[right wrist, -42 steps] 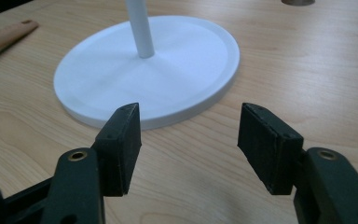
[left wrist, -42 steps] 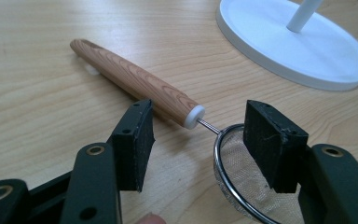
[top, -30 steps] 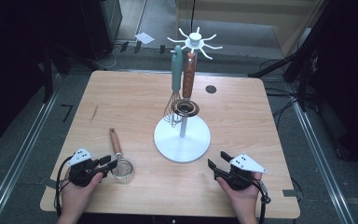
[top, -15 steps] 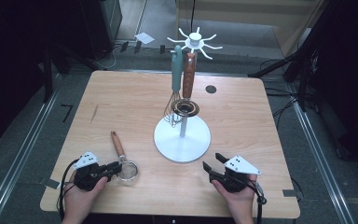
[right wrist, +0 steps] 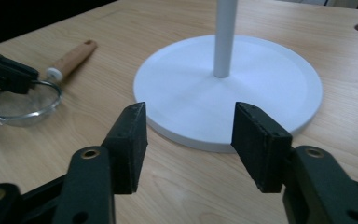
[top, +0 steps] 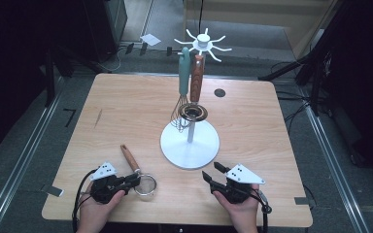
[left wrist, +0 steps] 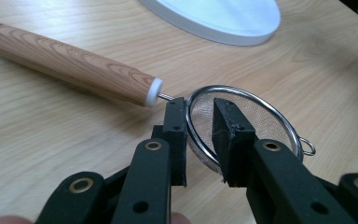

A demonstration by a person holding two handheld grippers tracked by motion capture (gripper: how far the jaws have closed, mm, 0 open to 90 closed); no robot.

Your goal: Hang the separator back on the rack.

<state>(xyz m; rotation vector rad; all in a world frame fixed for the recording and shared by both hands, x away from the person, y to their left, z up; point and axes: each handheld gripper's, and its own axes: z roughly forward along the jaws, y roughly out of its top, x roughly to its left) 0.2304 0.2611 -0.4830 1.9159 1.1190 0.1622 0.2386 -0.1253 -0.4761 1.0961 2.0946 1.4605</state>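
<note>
Because our left gripper (left wrist: 199,140) pinches only the thin rim of the small wire-mesh strainer with a wooden handle (left wrist: 242,122), low in the frame, the strainer could swivel or slip out when lifted; our right gripper (right wrist: 190,144), whose jaws have just been closing, stands partly open and empty.

This looks like a lab or recording studio rather than a home. A bare wooden table (top: 126,111) stands alone on a grey floor, with dark equipment stands (top: 320,63) and black drapes close around the table on its left and right. Loose cables (top: 296,109) trail over the floor beside the table, tape marks (top: 69,117) are stuck down by its left edge, and metal rails (top: 29,150) run along both its sides.
</note>
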